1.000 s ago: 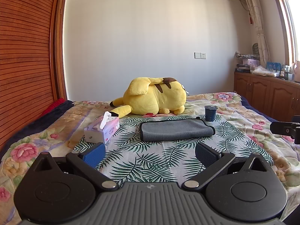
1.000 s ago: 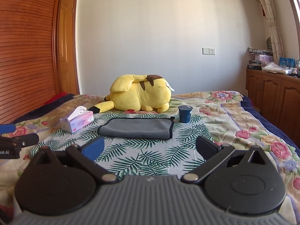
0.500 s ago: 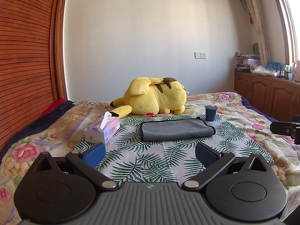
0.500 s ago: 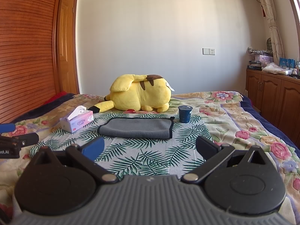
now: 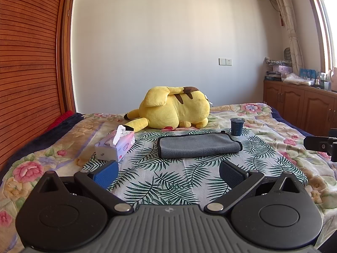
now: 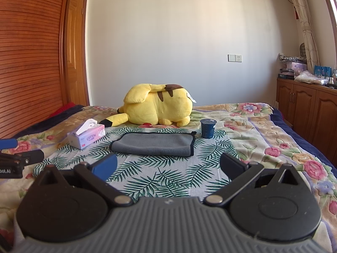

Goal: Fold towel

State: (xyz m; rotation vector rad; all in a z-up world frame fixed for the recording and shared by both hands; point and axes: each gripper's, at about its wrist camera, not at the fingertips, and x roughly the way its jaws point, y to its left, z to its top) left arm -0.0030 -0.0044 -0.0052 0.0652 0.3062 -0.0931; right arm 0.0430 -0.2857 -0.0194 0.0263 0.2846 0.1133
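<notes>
Both tongs, left (image 5: 167, 174) and right (image 6: 167, 167), gape empty short of the gray towel (image 5: 199, 145) at twelve o'clock, where a careless reach might topple the blue cup (image 5: 237, 126) at one o'clock.

Open leaf-print cloth (image 5: 168, 181) lies between both spread grippers and the towel (image 5: 199, 145), with nothing on it. A tissue box (image 5: 115, 146) stands near the towel's left end, a blue cup (image 5: 237, 126) just beside its far right corner, and a yellow plush (image 5: 174, 109) behind it.
</notes>
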